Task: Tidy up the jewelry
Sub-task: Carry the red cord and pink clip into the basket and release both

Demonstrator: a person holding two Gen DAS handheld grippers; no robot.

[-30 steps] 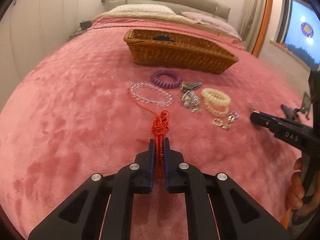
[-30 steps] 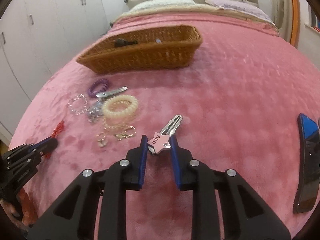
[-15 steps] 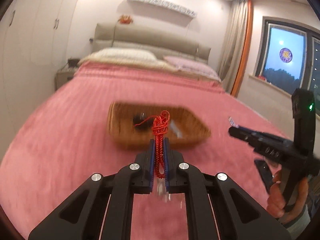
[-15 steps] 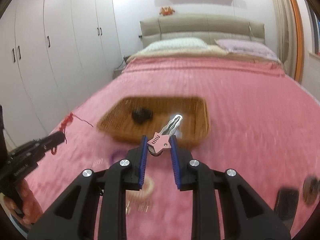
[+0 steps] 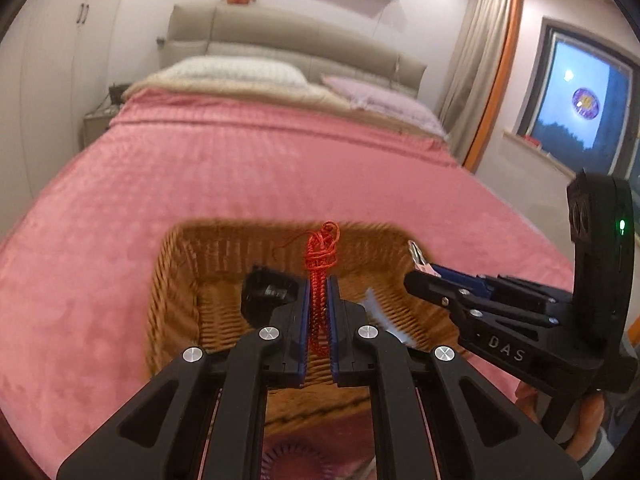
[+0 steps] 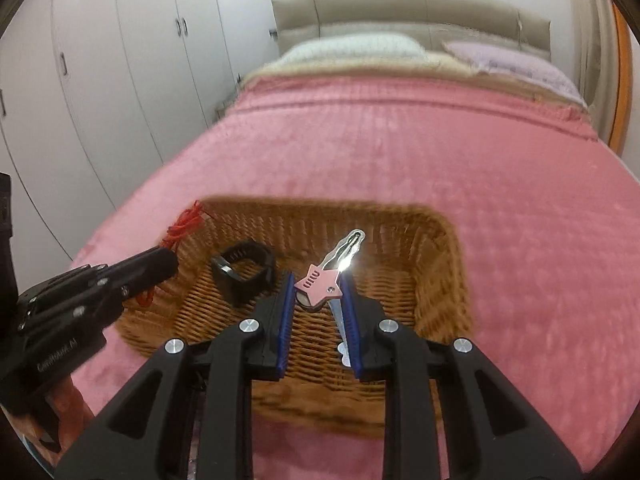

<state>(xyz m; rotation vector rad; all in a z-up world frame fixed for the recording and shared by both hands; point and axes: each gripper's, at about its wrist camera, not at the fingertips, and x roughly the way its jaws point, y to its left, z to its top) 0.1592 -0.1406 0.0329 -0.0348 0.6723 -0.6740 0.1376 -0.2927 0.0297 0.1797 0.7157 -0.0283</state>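
My left gripper (image 5: 319, 286) is shut on a red braided cord bracelet (image 5: 320, 258) and holds it above the wicker basket (image 5: 176, 280). My right gripper (image 6: 318, 286) is shut on a pink guitar-shaped hair clip (image 6: 322, 282) with a silver tip, also above the basket (image 6: 432, 264). A black band (image 6: 244, 274) lies inside the basket; it also shows in the left wrist view (image 5: 268, 290). The left gripper (image 6: 160, 266) reaches in from the left in the right wrist view. The right gripper (image 5: 416, 276) reaches in from the right in the left wrist view.
The basket sits on a pink bedspread (image 6: 400, 152). Pillows (image 5: 232, 72) and a grey headboard (image 6: 400, 8) lie at the far end. White wardrobes (image 6: 100, 60) stand to the left, a window (image 5: 580, 112) to the right. A purple coil tie (image 5: 296, 460) shows under my left gripper.
Both grippers have lifted off the bedspread with their items and moved forward over the basket. The other jewellery on the bed has dropped out of view.
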